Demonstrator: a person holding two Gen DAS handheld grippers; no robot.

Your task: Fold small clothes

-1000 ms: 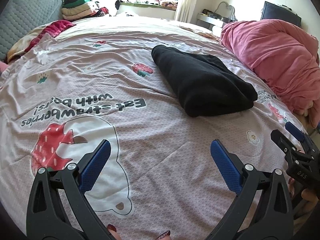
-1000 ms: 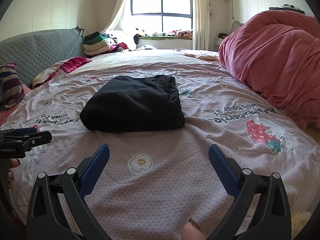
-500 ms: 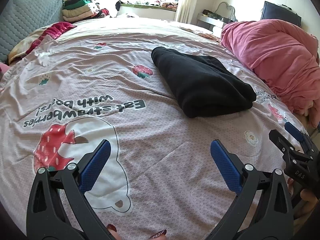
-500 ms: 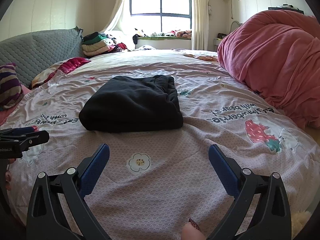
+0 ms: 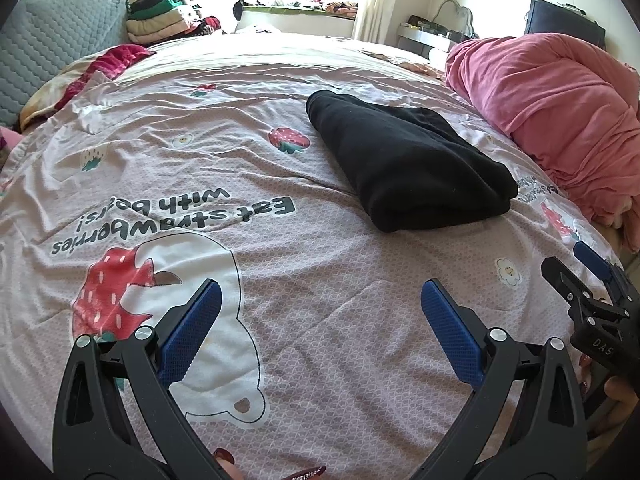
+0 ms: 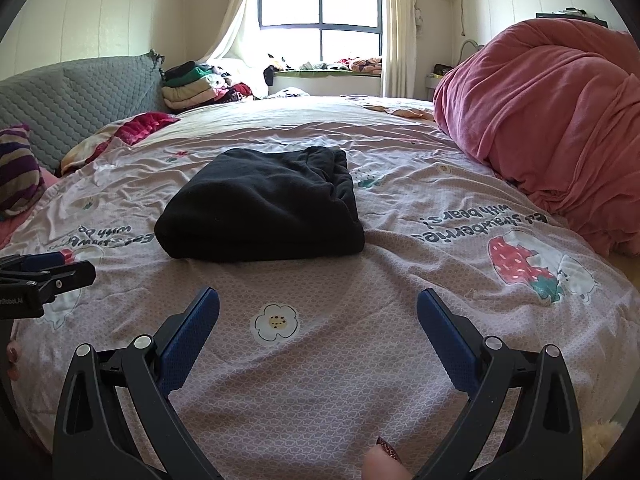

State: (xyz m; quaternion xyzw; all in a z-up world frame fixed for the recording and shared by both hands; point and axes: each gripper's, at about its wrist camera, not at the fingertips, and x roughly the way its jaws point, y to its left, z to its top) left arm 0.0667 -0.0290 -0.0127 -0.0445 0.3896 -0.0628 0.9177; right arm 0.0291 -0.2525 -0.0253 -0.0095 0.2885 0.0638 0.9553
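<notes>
Black garment (image 6: 260, 208) lies folded; I hold left gripper (image 5: 320, 320) and right gripper (image 6: 318, 320) spread, empty, short of it; leave the stack undisturbed.

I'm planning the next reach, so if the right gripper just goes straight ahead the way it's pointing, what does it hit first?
Probably the folded black garment. It lies straight ahead of the open right gripper, with only bare pink bedsheet between them. If the gripper points downward it would meet the sheet first; depth is hard to judge here.
</notes>
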